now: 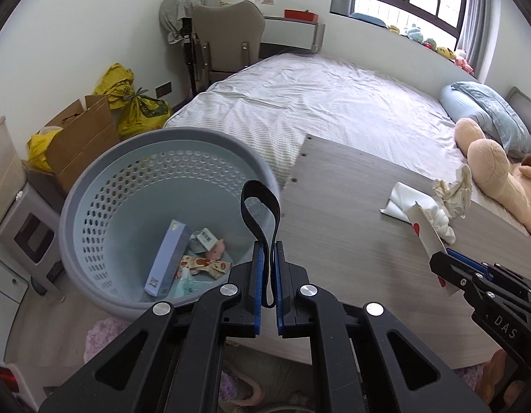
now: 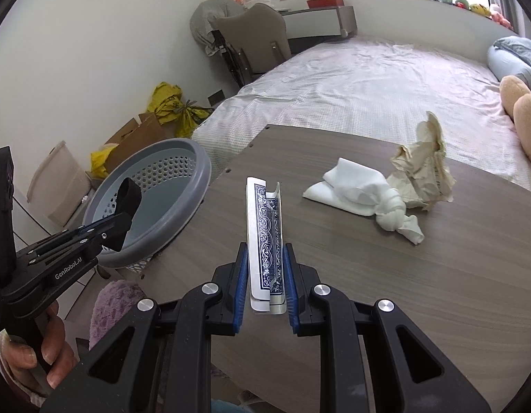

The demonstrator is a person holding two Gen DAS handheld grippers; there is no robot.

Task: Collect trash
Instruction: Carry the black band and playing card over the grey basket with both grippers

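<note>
The left gripper (image 1: 268, 258) is hanging over the blue perforated basket (image 1: 93, 213), its jaws clamped on a black band (image 1: 260, 206) whose loop is rising above the pads. The right gripper (image 2: 265, 261) is hovering over the wooden surface (image 2: 386, 275), its jaws clamped on a pair of playing cards (image 2: 265, 234) held on edge, one of them bent. The step in hand appears to be the deposit: both pieces of trash are lifted, and the band is already poised above the basket opening. The next move probably calls for parting the left jaws so the band falls among the box (image 1: 169, 258) and wrappers (image 1: 205, 263) already lying at the basket bottom, then swinging the cards leftward over the rim. A white cloth (image 2: 351, 192) and a crumpled paper (image 2: 424, 161), touching each other, are still lying on the surface near the bed (image 2: 368, 79), awaiting later collection.

Hidden or uncertain: the lower ends of the band and the cards are disappearing between the pads; the card faces are turned away in the right wrist view; the basket's base and whatever is carrying it are out of sight; the print on the wrappers is too small to read.
</note>
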